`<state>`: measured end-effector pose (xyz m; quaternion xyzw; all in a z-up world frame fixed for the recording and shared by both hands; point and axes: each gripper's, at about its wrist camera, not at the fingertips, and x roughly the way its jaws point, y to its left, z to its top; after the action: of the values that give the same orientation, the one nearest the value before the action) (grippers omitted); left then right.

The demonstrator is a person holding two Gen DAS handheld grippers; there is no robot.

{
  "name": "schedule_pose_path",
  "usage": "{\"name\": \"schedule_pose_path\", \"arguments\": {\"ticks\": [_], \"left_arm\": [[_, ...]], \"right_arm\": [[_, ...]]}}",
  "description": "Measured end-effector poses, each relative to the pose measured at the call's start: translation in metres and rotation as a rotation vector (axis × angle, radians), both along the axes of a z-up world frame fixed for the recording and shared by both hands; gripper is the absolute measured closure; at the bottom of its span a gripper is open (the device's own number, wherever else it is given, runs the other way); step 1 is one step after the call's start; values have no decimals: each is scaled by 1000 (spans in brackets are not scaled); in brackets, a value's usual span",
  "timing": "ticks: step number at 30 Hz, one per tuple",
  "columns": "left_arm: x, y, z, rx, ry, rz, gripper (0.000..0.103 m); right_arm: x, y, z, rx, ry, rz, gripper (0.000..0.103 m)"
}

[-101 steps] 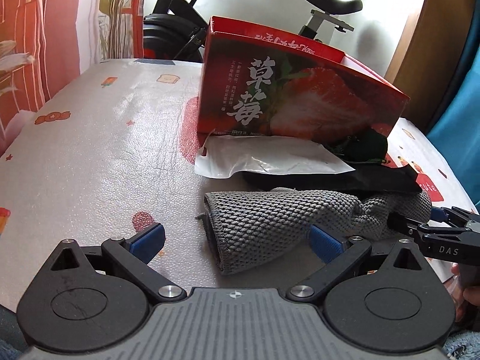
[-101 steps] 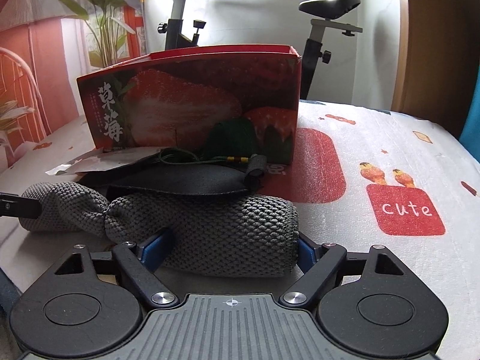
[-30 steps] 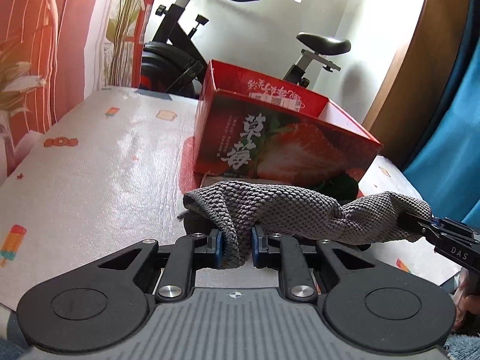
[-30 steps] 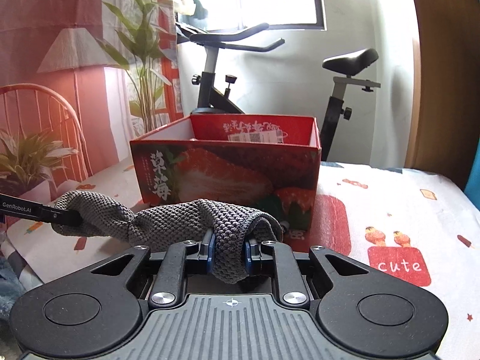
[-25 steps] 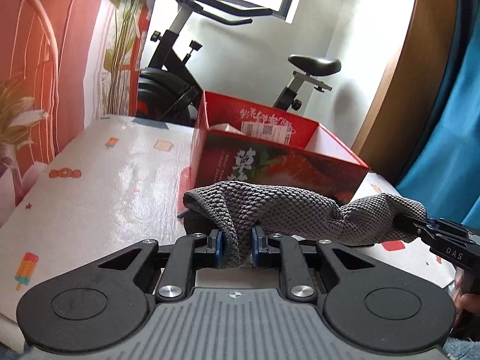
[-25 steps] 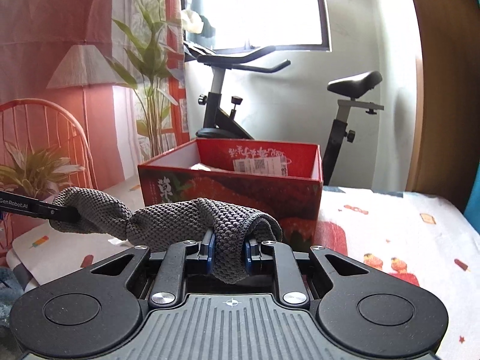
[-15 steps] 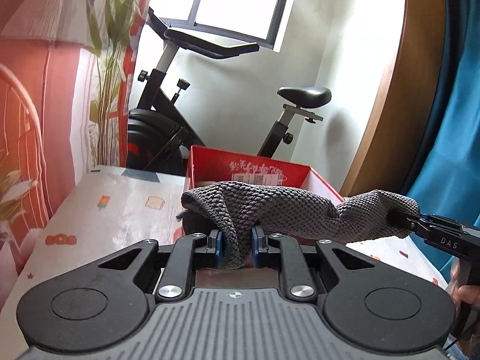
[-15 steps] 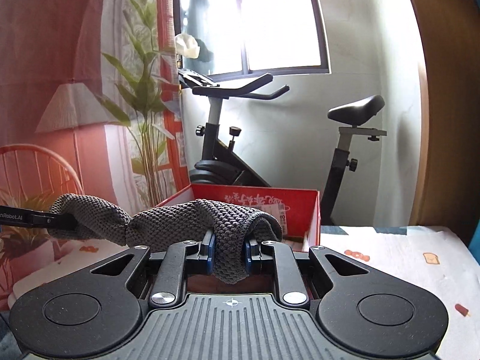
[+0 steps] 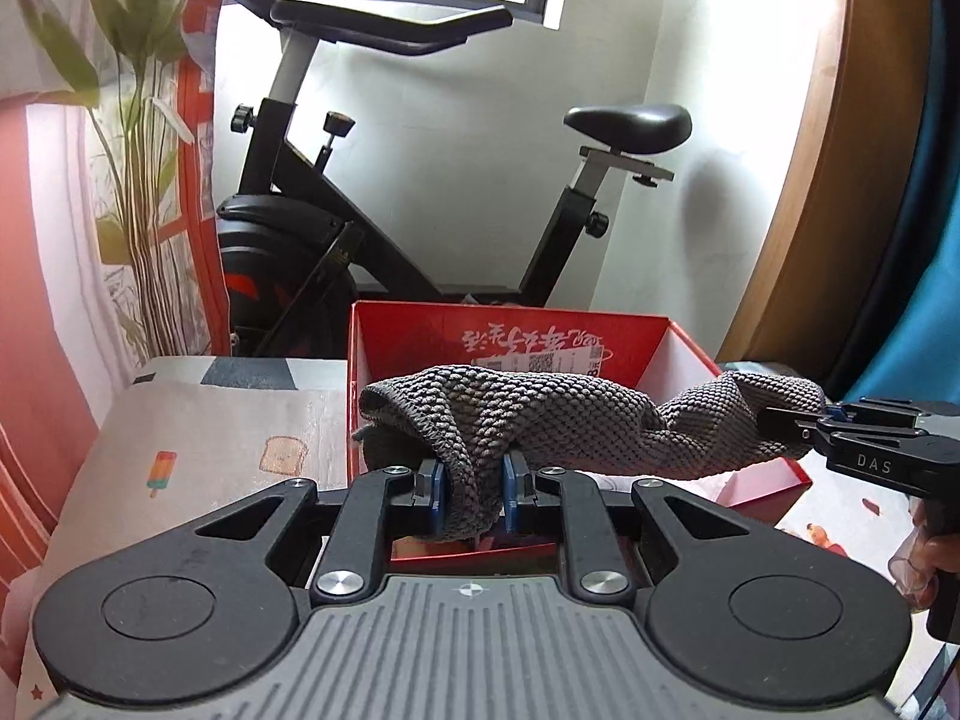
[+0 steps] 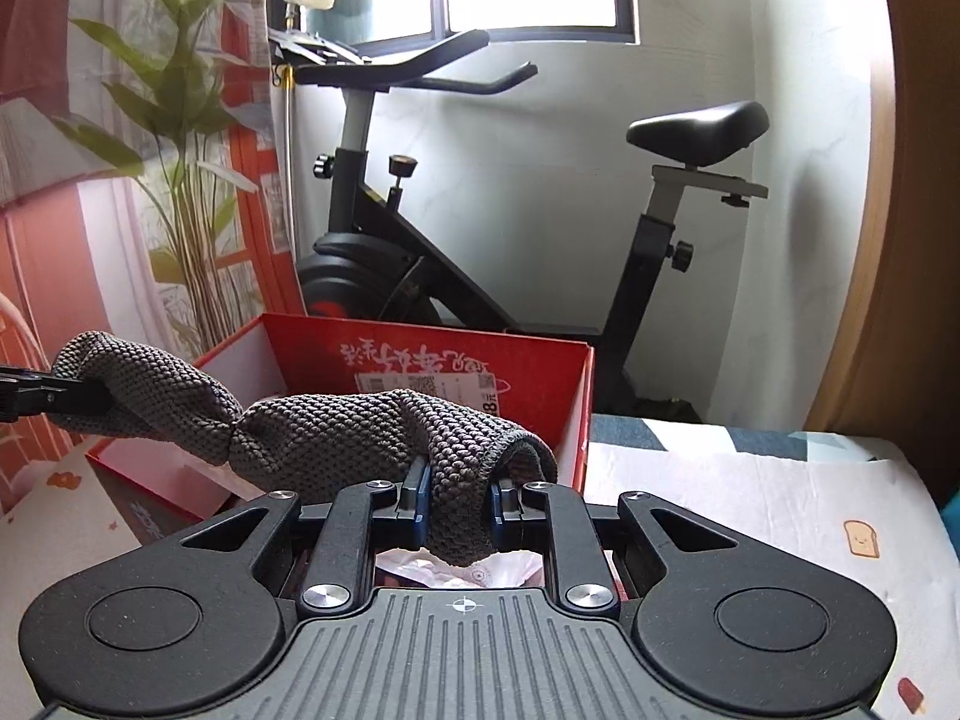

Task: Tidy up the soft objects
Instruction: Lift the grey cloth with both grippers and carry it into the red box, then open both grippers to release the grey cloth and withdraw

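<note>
the left gripper and right gripper are each pinching one end of a grey knitted cloth, which is hanging stretched between them above the open red box.

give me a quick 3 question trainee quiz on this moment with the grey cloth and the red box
1. True or false: each claw is shut on an end of the grey cloth.
2. Where does the cloth hang? A) flat on the table B) above the open red box C) on the bike seat
3. Fill in: the cloth is twisted near the ___ claw's end.

Key: 1 true, left claw, right claw; 2 B; 3 right
</note>
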<state>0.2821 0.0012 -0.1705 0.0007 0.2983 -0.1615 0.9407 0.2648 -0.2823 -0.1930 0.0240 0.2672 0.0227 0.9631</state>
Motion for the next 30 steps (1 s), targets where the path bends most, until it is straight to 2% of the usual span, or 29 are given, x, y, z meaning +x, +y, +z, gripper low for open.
{"name": "schedule_pose_path", "arguments": {"ticks": [7, 10, 16, 23, 27, 30], "left_arm": [[29, -7, -22, 100, 97, -30, 84], [37, -9, -27, 113, 137, -44, 84], [50, -25, -37, 184, 196, -90, 83], [68, -40, -45, 294, 260, -104, 83], [76, -41, -46, 265, 302, -134, 83], [79, -44, -47, 273, 310, -126, 83]], "right_arm": [[17, -1, -13, -23, 75, 24, 86], [23, 2, -16, -39, 99, 38, 86], [40, 16, -19, -107, 184, 95, 86], [66, 29, -23, -144, 271, 72, 86], [79, 26, -33, -112, 335, 46, 86], [81, 23, -38, -98, 352, 33, 88]]}}
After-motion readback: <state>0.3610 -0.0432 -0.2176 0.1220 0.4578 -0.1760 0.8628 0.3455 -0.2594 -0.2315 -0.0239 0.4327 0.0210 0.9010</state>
